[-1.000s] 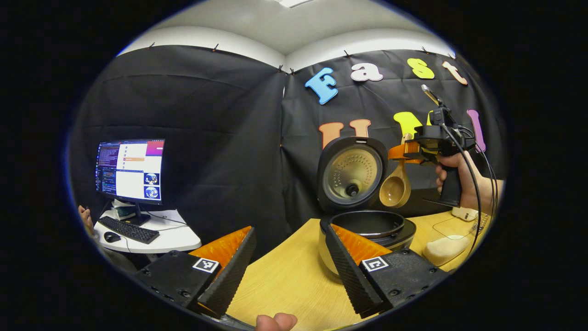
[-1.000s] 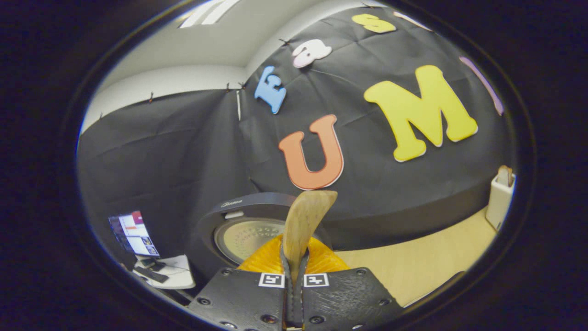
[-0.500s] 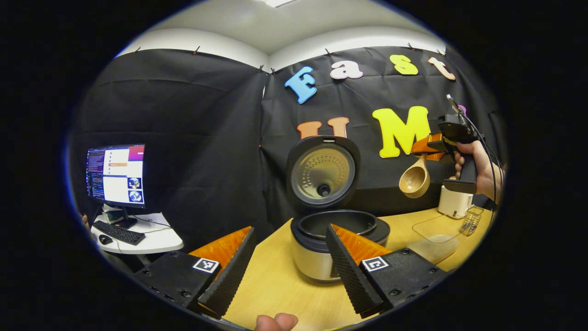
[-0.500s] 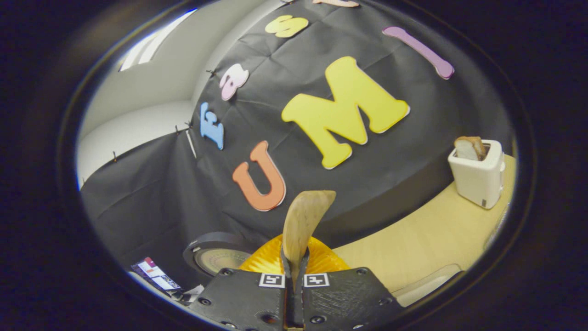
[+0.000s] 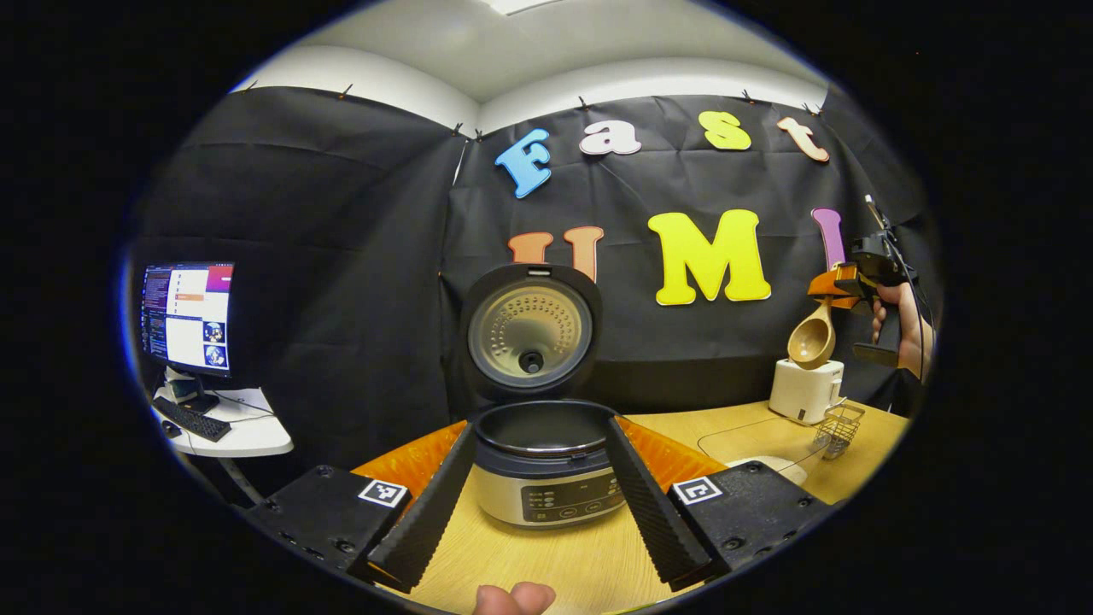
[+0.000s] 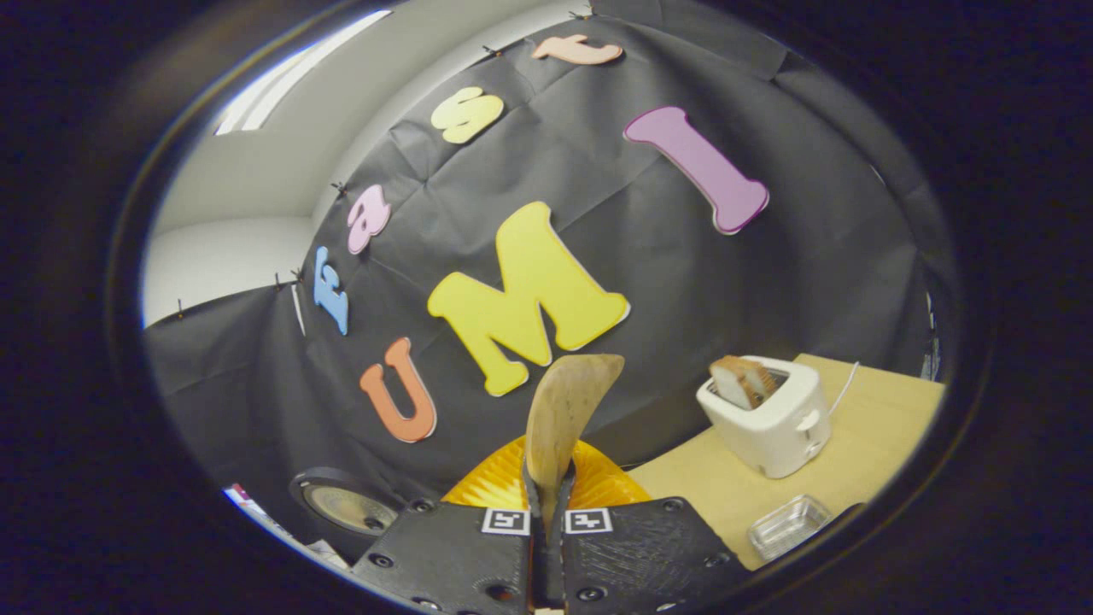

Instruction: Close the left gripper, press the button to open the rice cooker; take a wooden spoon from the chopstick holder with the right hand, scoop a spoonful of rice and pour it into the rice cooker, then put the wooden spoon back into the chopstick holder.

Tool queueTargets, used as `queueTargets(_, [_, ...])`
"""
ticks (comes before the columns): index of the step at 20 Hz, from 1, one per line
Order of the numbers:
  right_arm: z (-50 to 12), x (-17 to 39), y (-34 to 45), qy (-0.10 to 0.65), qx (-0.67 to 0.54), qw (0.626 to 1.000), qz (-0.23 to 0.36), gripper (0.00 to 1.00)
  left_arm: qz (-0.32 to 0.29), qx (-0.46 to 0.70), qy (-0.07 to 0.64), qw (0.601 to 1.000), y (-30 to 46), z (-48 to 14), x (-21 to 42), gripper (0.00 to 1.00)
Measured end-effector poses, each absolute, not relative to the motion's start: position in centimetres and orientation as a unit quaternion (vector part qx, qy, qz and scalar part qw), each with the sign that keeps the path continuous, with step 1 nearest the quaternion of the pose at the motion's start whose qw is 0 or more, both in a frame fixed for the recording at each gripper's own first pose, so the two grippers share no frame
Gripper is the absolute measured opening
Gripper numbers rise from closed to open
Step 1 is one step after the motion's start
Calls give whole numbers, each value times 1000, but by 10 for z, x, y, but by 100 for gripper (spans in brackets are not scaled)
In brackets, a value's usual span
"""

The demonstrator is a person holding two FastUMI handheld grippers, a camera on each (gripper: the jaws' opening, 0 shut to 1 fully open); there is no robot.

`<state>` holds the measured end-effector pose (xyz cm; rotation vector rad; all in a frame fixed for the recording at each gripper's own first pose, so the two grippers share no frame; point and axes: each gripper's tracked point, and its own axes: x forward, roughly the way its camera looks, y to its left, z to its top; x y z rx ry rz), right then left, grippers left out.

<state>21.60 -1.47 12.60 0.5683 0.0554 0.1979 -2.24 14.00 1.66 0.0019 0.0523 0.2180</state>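
Note:
The rice cooker (image 5: 546, 491) stands on the wooden table with its lid (image 5: 529, 329) raised and its dark pot exposed. My left gripper (image 5: 538, 425) is open, with one finger on either side of the cooker's front and apart from it. At the far right a hand holds my right gripper (image 5: 854, 278) high above the table. That gripper (image 6: 546, 504) is shut on the handle of the wooden spoon (image 6: 565, 406). The spoon (image 5: 811, 340) hangs bowl down above the toaster, and I see no rice in its bowl. A small wire holder (image 5: 837, 427) stands beside the toaster.
A white toaster (image 6: 768, 423) with a bread slice (image 6: 739, 380) sits at the table's back right, and the wire holder (image 6: 786, 525) lies in front of it. A clear container (image 5: 760, 448) rests right of the cooker. A monitor (image 5: 186, 318) on a side desk stands far left.
The right gripper has carried the spoon rightward, from beside the cooker lid to above the toaster. The left gripper view has shifted, so the cooker now sits centred between its open fingers.

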Motion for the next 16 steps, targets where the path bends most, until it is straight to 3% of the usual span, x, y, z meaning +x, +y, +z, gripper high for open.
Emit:
queueTargets(10, [77, 214, -125, 13, 187, 982, 4, 0, 102, -7, 22, 995, 113, 35, -25, 97])
queueTargets(16, [54, 200, -120, 15, 133, 991, -10, 0, 99, 0, 20, 995, 107, 41, -30, 97])
